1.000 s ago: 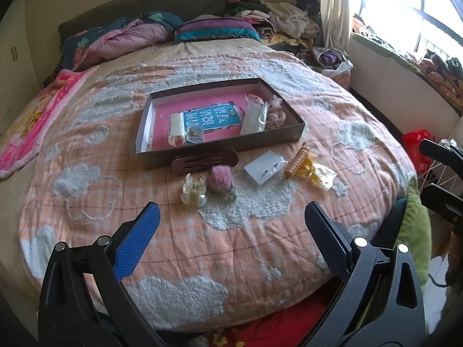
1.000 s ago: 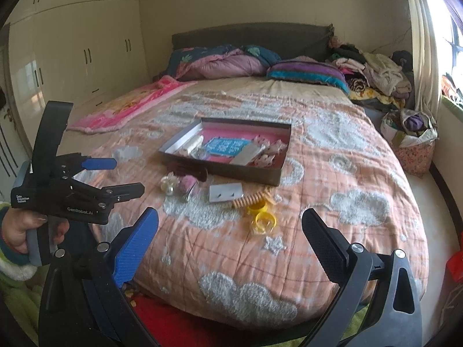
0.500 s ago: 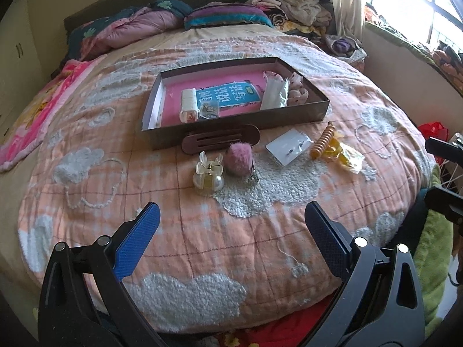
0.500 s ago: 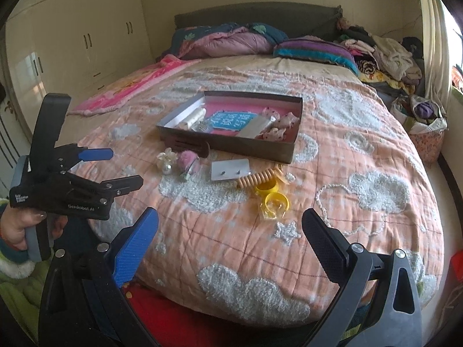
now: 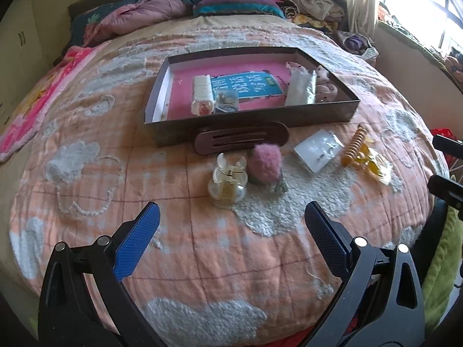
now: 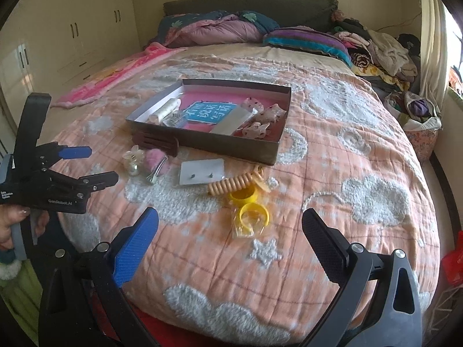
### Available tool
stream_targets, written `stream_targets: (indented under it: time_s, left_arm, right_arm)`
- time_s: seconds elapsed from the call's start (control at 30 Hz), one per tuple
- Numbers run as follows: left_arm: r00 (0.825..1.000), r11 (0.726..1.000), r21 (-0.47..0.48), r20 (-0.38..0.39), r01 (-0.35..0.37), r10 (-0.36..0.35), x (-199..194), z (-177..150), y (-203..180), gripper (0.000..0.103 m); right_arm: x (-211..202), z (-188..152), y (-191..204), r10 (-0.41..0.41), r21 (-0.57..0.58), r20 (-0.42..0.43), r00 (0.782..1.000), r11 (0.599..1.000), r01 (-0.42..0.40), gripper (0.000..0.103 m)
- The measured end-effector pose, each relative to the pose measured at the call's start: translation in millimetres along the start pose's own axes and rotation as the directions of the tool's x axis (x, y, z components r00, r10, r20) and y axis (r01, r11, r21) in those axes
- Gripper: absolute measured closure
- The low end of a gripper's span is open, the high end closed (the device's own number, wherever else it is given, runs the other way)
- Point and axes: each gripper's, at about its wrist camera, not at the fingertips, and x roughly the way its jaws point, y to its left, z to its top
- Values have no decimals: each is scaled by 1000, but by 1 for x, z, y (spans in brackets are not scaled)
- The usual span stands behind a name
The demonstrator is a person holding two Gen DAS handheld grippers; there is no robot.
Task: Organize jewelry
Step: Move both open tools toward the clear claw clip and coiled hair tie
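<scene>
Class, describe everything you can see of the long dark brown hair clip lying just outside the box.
The brown hair clip is a long, flat oval barrette with rounded ends and narrow slots along its middle, seemingly matte plastic. It lies closed on the quilt, lengthwise against the front wall of the box. A pink fuzzy pom-pom sits right beside it. No gripper touches it.

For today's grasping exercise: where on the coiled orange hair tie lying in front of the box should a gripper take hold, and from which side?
Grip the orange coil hair tie at mid-length, across its width, coming from above. It lies flat on the quilt as a long ribbed spiral, so its ends offer little. The open right gripper is the nearer one; keep clear of the yellow rings touching its far end.
</scene>
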Motion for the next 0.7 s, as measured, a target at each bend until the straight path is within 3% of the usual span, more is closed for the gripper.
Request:
stream_targets:
  time_s: [0.27,0.4,0.57,0.7]
  left_arm:
    - [1000,1000,-16,-24,2,-3,30,10,11,9]
    - [998,999,-22,-49,-29,28,44,13,16,11]
    - [998,999,-26,-59,-35,34,53,19,16,22]
    - [997,999,-27,-71,-29,27,63,22,14,41]
  right_arm:
    - [9,15,-5,-36,-2,13,999,999,36,4]
    - [6,14,-14,-47,16,26,999,999,46,4]
    - [7,17,-32,-48,58,35,998,997,46,4]
    - [16,18,-42,-56,64,14,998,996,55,4]
